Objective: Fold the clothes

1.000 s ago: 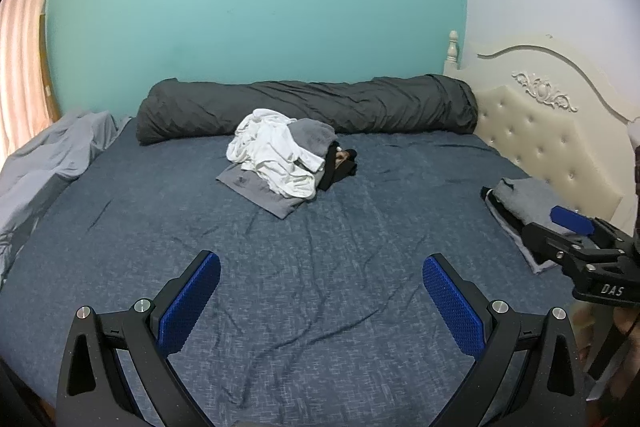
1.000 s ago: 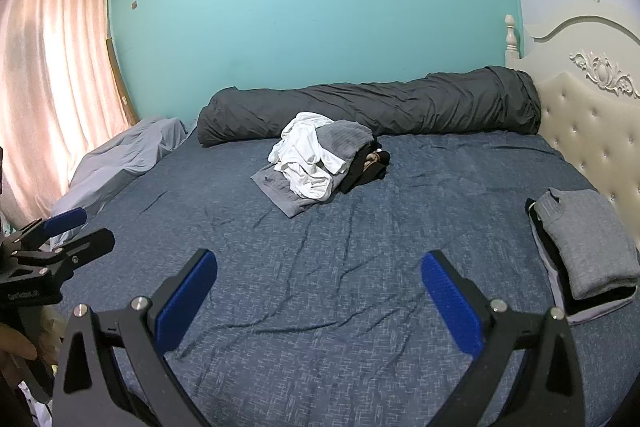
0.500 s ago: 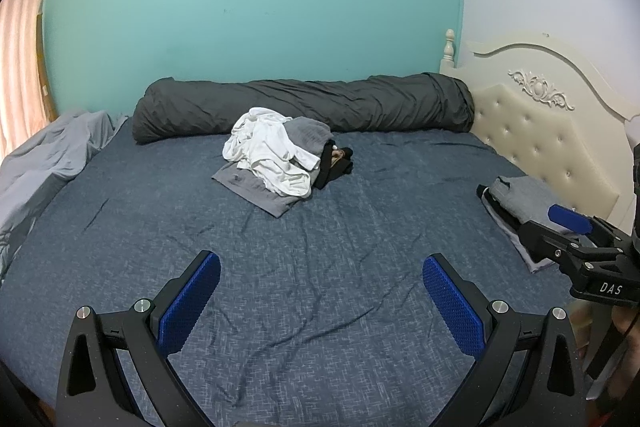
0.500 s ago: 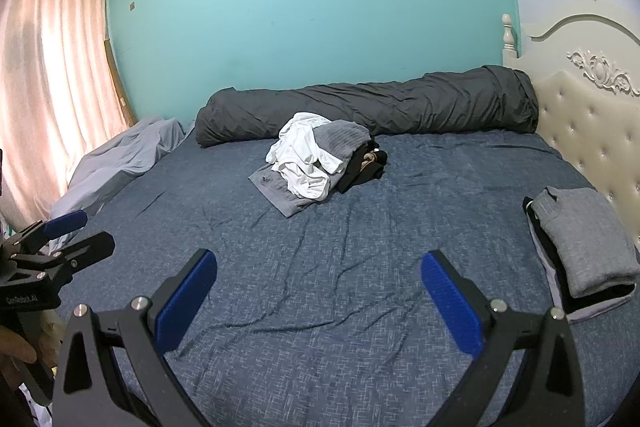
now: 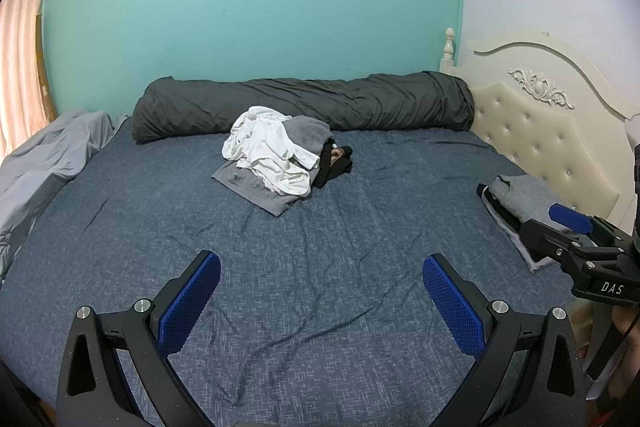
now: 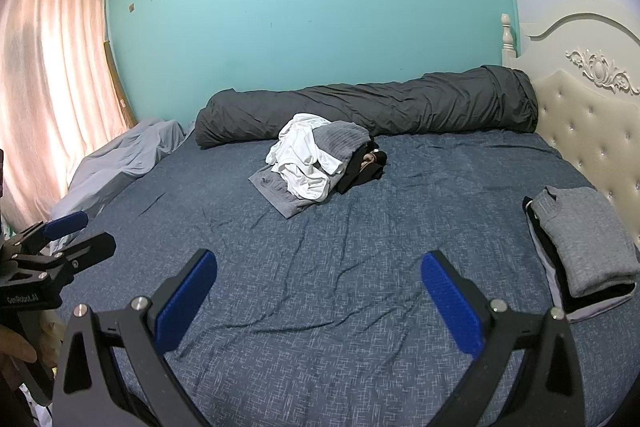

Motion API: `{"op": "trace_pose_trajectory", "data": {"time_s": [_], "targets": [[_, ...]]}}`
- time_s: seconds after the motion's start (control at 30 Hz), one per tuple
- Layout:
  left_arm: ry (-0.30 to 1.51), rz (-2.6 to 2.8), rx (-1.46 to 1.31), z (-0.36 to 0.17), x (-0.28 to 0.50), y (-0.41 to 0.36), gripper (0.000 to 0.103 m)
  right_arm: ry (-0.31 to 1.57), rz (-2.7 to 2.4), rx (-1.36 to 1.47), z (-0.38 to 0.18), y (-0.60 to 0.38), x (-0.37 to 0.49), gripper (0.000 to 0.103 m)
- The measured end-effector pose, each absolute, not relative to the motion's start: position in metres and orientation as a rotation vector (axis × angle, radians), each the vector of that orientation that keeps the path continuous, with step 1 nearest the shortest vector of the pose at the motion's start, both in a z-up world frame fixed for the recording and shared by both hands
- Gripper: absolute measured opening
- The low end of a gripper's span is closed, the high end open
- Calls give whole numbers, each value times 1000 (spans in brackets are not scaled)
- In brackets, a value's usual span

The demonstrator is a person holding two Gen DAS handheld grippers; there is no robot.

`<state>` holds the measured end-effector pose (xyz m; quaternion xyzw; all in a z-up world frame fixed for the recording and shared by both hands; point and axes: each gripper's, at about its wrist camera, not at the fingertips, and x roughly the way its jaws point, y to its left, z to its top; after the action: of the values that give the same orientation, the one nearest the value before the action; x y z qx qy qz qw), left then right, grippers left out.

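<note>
Hovering above the wrinkled dark-blue bedsheet (image 5: 320,267), the left gripper (image 5: 320,303) and right gripper (image 6: 318,301) both hold their blue-padded fingers spread wide, gripping nothing. The unfolded heap of white, grey and black clothes (image 5: 280,163) lies mid-bed, just before the rolled dark-grey duvet (image 5: 304,103). A folded stack topped by a grey sweater (image 6: 580,239) rests beside the cream tufted headboard (image 6: 592,131).

black left gripper (image 5: 320,303) frame, blue textured pads (image 5: 192,303), silver screws.
</note>
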<state>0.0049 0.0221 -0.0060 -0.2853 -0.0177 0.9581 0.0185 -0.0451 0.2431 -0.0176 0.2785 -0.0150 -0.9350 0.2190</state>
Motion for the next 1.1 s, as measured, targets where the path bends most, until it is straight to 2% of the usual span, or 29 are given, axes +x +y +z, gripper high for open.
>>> {"op": "trace_pose_trajectory", "data": {"time_s": [1.1], "targets": [[-48, 2968, -898, -7, 0, 24, 103, -38, -2591, 771, -18, 245, -50, 103]]}}
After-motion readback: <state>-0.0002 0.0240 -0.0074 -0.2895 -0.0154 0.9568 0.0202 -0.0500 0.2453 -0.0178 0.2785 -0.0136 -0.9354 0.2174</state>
